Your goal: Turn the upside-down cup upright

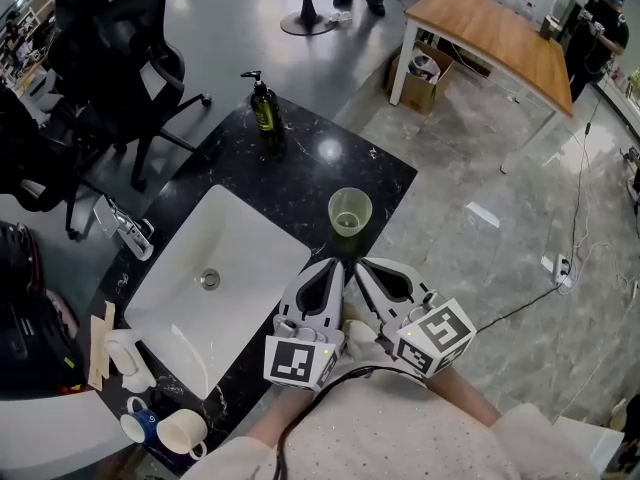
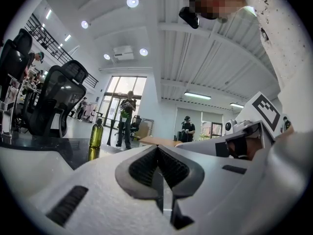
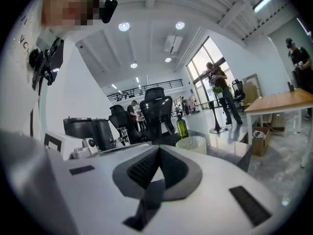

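On the black stone counter (image 1: 300,163) beside a white sink (image 1: 240,243), the head view shows a pale green translucent plastic cup (image 1: 350,211) upright, mouth up. The left gripper (image 1: 337,262) and right gripper (image 1: 359,262) point level just short of it. Left gripper view: jaws clenched, empty. Right gripper view: the same, cup beyond.

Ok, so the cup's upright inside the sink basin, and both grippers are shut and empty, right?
Not quite: the cup stands upright on the black counter beside the sink, not in the basin; the head view shows it. The left gripper and right gripper are shut and empty, as you said.
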`<state>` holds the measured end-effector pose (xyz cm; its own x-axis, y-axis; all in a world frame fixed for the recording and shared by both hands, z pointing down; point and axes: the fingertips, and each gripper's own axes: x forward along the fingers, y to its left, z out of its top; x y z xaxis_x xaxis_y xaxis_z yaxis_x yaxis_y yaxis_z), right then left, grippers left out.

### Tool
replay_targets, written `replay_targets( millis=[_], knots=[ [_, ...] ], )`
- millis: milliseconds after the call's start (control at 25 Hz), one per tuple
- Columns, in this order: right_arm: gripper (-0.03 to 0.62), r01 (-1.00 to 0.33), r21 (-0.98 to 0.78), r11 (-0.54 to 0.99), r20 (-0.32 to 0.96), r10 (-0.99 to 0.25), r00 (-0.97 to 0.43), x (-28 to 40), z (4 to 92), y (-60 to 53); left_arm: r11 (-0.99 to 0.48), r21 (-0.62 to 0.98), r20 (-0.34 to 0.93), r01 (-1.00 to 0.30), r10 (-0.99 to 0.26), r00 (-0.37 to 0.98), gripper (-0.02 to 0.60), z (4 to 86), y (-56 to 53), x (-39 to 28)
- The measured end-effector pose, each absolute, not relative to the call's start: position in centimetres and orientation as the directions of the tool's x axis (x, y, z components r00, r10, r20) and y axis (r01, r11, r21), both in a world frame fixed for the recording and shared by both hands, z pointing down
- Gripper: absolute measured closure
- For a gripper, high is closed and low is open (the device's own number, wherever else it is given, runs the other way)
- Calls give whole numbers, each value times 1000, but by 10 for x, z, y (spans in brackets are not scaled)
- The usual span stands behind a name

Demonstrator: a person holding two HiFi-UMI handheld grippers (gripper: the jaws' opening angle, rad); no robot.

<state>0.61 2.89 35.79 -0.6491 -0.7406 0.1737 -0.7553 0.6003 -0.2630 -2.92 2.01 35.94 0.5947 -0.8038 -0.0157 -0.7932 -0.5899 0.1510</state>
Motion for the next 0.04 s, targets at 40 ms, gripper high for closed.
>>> replay_targets(
  millis=[40],
  knots=[
    [589, -755, -262, 601, 173, -741, -649, 7, 357, 29, -591, 151, -16, -793, -803, 596, 574, 359, 20, -29]
  ],
)
